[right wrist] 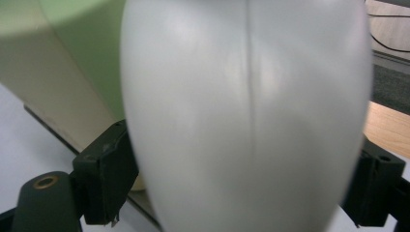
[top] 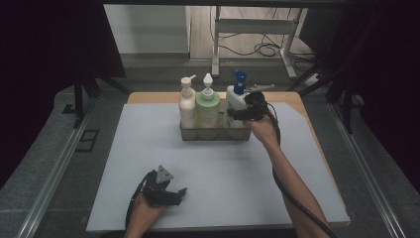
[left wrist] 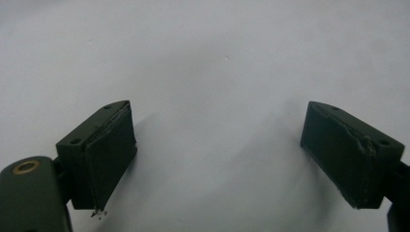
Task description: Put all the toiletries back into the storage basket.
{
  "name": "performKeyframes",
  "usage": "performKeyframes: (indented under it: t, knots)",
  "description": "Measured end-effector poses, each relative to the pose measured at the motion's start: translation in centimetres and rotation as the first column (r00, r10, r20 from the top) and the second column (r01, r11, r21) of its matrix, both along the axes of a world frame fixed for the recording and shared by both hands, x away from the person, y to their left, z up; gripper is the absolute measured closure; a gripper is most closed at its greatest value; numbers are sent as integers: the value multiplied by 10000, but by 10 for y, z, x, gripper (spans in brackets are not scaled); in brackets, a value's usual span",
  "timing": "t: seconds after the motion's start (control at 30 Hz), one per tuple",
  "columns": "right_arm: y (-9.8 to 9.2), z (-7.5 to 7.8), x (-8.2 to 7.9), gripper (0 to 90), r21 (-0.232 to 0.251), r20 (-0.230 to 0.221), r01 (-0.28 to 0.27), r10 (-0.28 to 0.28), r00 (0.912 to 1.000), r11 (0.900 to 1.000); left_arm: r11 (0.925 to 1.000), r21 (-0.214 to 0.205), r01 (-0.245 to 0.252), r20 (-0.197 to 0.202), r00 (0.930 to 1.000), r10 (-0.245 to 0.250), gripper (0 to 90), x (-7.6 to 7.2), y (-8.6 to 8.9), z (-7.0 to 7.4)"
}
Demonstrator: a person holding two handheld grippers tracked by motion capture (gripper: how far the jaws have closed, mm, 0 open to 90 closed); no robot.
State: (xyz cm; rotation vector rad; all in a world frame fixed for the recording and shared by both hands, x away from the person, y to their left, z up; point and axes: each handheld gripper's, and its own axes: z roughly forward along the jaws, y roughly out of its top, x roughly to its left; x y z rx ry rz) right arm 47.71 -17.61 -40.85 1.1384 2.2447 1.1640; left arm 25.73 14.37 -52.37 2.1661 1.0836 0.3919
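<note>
A white spray bottle [top: 235,102] with a blue trigger head stands at the right end of a clear tray [top: 215,135]. My right gripper [top: 234,114] reaches it from the right, one jaw on each side of its body. In the right gripper view the white bottle [right wrist: 241,96] bulges between the jaws of the right gripper [right wrist: 241,193], which stand wide at its sides without visibly squeezing it. My left gripper [top: 179,194] rests in a hand near the front left of the mat. Its jaws are wide apart over bare mat, and the left gripper [left wrist: 217,159] has nothing between them.
In the tray, left of the spray bottle, stand a white pump bottle [top: 187,105] and a green pump bottle [top: 207,108]. The tray sits at the back middle of a pale mat [top: 223,168] on a wooden table [top: 148,97]. Dark curtains flank both sides.
</note>
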Motion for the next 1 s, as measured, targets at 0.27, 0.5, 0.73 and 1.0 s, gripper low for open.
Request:
performKeyframes:
  t: [0.27, 0.5, 0.73, 1.0]
  knots:
    - [-10, -4, -12, 161, -444, -278, -464, 452, 9986, 9979, 10000, 5, 5, 2, 10000, -5, 121, 0, 0, 0]
    - [-21, -11, -23, 310, -401, -614, -798, 773, 9951, 9960, 10000, -9, -7, -6, 10000, 7, 121, 0, 0, 0]
    - [-35, -13, -29, 404, -103, -603, -797, 790, 9950, 9968, 10000, -3, -7, -6, 10000, 7, 121, 0, 0, 0]
    - [-51, -14, -28, 556, -270, -810, -562, 539, 9953, 9981, 10000, -1, -7, -8, 10000, 7, 121, 0, 0, 0]
